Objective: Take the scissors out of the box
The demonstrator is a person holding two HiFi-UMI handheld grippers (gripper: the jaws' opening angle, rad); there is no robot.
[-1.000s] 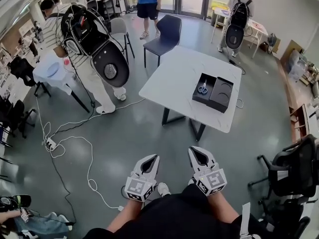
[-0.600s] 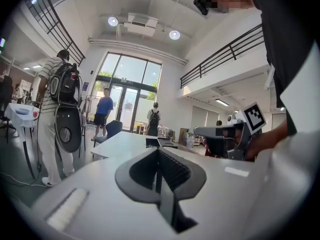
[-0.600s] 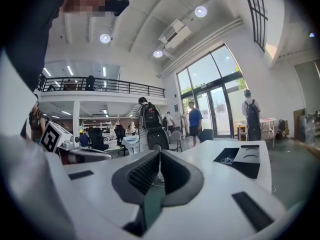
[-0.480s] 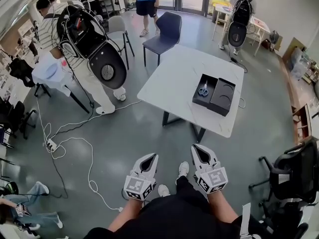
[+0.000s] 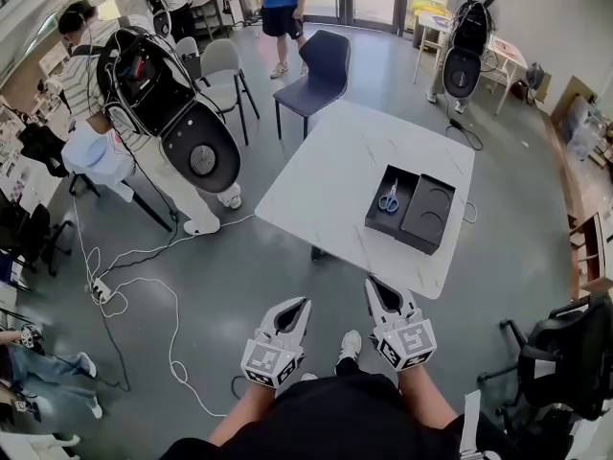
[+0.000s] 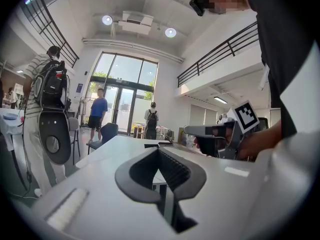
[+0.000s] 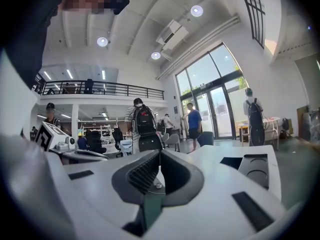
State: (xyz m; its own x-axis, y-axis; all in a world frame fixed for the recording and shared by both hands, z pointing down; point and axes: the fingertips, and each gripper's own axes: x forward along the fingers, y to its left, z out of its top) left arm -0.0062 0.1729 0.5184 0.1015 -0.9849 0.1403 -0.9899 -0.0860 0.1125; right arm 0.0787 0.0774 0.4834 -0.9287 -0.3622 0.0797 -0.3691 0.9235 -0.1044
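Observation:
Blue-handled scissors (image 5: 388, 197) lie in an open black box (image 5: 376, 207) on the white table (image 5: 326, 175), with the black lid (image 5: 428, 214) beside it on the right. Both grippers are held low in front of the person, short of the table's near edge. The left gripper (image 5: 301, 304) and the right gripper (image 5: 373, 284) are shut with nothing in them. In the right gripper view the box (image 7: 231, 162) and lid (image 7: 260, 170) appear ahead to the right of the closed jaws (image 7: 160, 152). The left gripper view shows its closed jaws (image 6: 159, 149) and the table (image 6: 112, 146) beyond.
A dark chair (image 5: 316, 65) and a grey chair (image 5: 222, 65) stand beyond the table. A person with a large backpack rig (image 5: 168, 103) stands at the left, others further back. Cables (image 5: 144, 266) trail over the floor at left. A black office chair (image 5: 556, 353) is at the right.
The view has moved closer to the table, so the box sits nearer to the grippers. Both grippers stay shut and keep their place before the body. The person at left shifted slightly.

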